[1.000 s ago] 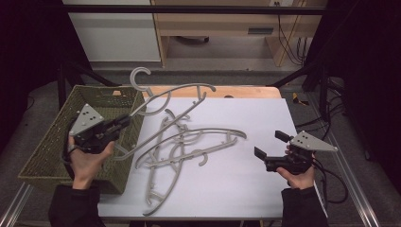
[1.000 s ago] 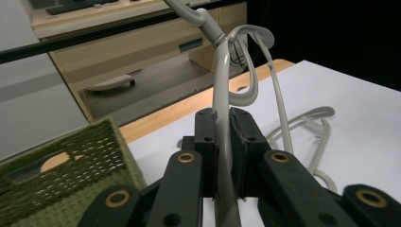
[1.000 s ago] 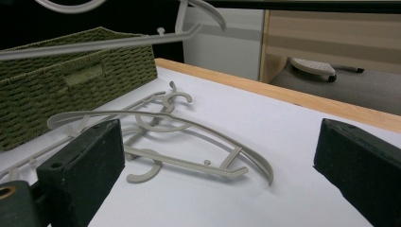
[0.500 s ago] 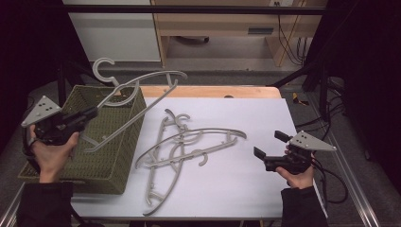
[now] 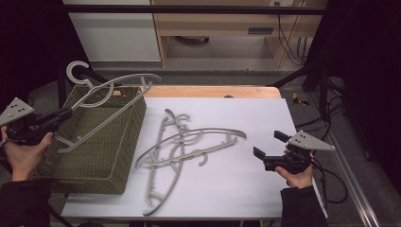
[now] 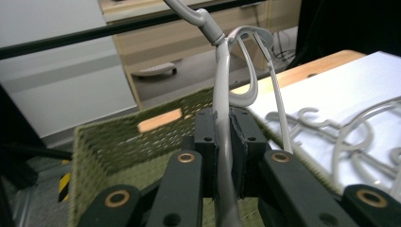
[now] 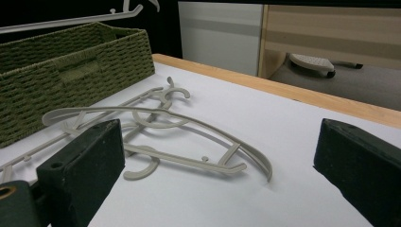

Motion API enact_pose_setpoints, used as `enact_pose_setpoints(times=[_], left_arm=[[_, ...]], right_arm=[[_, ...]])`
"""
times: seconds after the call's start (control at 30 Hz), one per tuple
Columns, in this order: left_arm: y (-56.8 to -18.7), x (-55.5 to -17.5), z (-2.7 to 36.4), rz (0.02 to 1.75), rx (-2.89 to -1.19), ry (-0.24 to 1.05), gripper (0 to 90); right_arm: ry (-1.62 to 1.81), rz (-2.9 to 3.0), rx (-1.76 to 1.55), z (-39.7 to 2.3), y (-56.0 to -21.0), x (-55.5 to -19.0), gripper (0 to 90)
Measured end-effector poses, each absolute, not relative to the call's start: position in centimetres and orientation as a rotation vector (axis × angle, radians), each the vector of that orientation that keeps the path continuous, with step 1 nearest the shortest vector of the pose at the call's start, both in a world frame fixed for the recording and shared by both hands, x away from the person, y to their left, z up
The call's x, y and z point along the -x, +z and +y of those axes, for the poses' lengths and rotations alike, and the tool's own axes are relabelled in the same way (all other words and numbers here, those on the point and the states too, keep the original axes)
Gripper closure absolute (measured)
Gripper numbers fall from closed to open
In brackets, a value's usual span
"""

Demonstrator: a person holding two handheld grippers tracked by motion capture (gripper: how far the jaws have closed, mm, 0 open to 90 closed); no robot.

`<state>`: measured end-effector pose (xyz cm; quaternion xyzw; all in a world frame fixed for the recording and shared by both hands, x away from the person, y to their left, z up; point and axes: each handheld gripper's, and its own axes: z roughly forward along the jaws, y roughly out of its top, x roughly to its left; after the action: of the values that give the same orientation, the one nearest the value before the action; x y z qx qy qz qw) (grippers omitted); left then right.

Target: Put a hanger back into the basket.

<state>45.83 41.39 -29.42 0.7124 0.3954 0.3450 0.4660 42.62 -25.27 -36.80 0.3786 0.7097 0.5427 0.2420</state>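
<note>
Spanning most of the high view, a white table (image 5: pixel 265 189) with a wooden strip along its far edge carries everything else. On its left part stands a rectangular olive-green woven basket (image 5: pixel 124 142), open at the top, its near right corner just beside a loose pile of grey plastic coat hangers (image 5: pixel 189 142) that lie flat and crossed over one another near the middle of the table. Above the basket hangs a single grey coat hanger (image 5: pixel 111 97), tilted, with its hook toward the far left and its long bar slanting down toward the person's left hand (image 5: pixel 21 156). The left gripper (image 5: pixel 60 115) has its black jaws pressed together on the thin bar of that lifted hanger; in the left gripper view the bar (image 6: pixel 222 132) runs straight up between the two pads, with the basket's rim behind it. At the right side of the table the right gripper (image 5: pixel 267 145) rests low in the person's right hand, well apart from the pile, its jaws standing wide with nothing between them and pointing toward the hangers.
</note>
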Motion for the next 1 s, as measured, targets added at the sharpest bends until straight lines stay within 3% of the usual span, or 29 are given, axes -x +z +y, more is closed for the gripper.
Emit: enact_pose_setpoints(times=[0.4,1.0], left_arm=[[-31.8,-45.6,45.9,1.056,-1.732,0.839,81.9],[-33.7,-45.7,48.4,1.137,-1.787,0.815,81.9]], right_arm=[[1.476,1.941,-1.047,-25.2,-37.0,-42.8,2.9],[1.477,1.945,-1.049,-25.1,-37.0,-42.8,2.9]])
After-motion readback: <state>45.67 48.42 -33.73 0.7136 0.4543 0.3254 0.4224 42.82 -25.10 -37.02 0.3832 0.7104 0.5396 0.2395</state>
